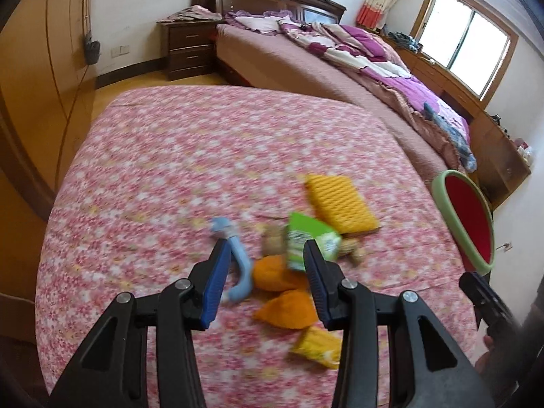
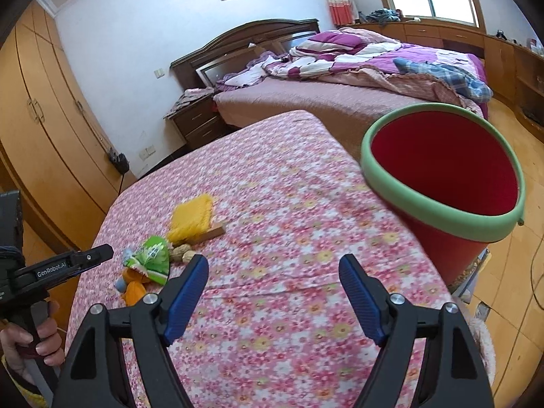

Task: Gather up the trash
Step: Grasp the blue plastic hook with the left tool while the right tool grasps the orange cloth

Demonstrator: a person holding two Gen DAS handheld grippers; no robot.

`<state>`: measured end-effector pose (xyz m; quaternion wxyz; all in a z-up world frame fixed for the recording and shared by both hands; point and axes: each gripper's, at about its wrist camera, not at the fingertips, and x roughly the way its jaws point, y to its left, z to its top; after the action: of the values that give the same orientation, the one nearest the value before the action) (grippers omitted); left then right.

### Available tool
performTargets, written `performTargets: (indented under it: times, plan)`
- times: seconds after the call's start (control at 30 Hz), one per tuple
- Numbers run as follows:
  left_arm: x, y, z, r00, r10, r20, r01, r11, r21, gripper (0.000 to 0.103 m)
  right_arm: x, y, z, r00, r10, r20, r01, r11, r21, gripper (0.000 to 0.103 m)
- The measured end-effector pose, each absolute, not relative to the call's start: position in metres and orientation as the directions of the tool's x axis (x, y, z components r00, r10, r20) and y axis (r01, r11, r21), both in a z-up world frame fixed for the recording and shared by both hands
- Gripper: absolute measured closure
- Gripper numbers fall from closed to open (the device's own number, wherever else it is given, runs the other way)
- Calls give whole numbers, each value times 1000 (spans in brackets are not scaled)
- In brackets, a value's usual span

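- Two grippers hang over a pink floral surface (image 1: 204,156); the left gripper (image 1: 265,255) has its jaws spread wide with nothing between the pads, and the right gripper (image 2: 273,265) likewise has its jaws spread and holds nothing.
- The trash lies in a loose heap at lower centre of the left view, and at left centre of the right view.
- A green wrapper (image 1: 306,238) sits in the middle of the heap, its long axis running roughly up and down the left frame, just ahead of the left gripper's right pad.
- A blue curved piece (image 1: 238,261), blurred, bends from upper left down towards lower centre, next to the left pad.
- Two orange peels (image 1: 275,273) lie between the pads, one below the other; a yellow wrapper (image 1: 318,346) lies lower still.
- Peanut shells (image 2: 183,253) touch the green wrapper's edge in the right view.
- A yellow brush (image 1: 340,204) with a wooden back lies beyond the heap, its long axis slanting from upper left to lower right in the left view.
- A red bucket (image 2: 442,170) with a green rim stands at the right edge of the surface, mouth tilted towards the right camera, well apart from the heap.
- Beyond the surface, a bed (image 2: 340,68) with purple bedding fills the upper frame, with a nightstand (image 1: 190,47) beside it.
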<state>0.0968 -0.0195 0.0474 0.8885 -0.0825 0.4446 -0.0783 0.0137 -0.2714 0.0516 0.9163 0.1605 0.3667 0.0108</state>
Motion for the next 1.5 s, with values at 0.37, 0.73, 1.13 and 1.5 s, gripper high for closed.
performTargets:
  times: [0.37, 0.73, 1.13, 1.5]
  plan:
    - [102, 7, 20, 574, -191, -797, 9, 974, -227, 58, 18, -260, 41, 703, 133, -699, 102, 953, 284, 21]
    - [109, 3, 7, 569, -233, -789, 40, 966, -257, 58, 17, -255, 40, 697, 128, -705, 99, 957, 272, 21]
    - [119, -13, -4, 585, -206, -785, 85, 977, -193, 85, 16, -249, 39, 694, 133, -708, 87, 960, 266, 21]
    - [86, 25, 19, 647, -282, -709, 63, 946, -319, 85, 23, -212, 48, 679, 180, -712, -4, 970, 242, 21]
